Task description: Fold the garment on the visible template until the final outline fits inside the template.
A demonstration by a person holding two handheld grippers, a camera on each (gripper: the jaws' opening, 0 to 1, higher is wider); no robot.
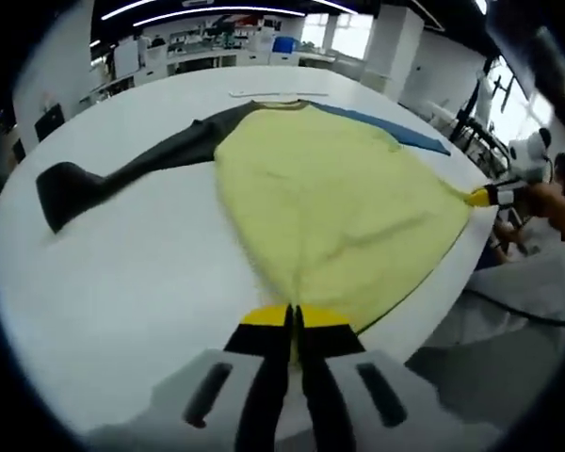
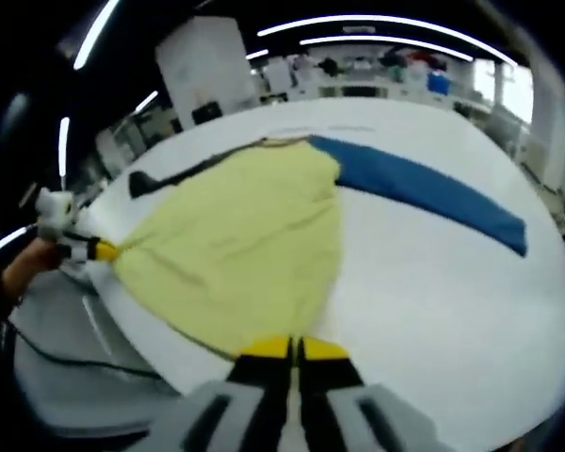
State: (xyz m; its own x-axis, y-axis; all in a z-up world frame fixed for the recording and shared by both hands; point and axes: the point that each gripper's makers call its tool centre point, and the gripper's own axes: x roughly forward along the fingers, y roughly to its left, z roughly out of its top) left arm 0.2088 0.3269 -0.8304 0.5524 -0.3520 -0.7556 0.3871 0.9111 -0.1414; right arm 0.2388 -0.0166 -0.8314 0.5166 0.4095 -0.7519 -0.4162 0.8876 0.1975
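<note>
Clamped shut on the yellow garment's (image 1: 330,207) hem corners: left gripper (image 1: 292,325), right gripper (image 2: 295,350). Spread flat on the white table (image 1: 132,292), sleeves outward. Probably light, limp, drapey; best gripped at corners.

white round table (image 1: 122,282), long ceiling strip lights (image 2: 386,21), bright windows (image 1: 353,33), cluttered benches (image 2: 377,71) behind

Bright ceiling strip lights (image 2: 395,24), soft blur, strong fisheye bending at edges
</note>
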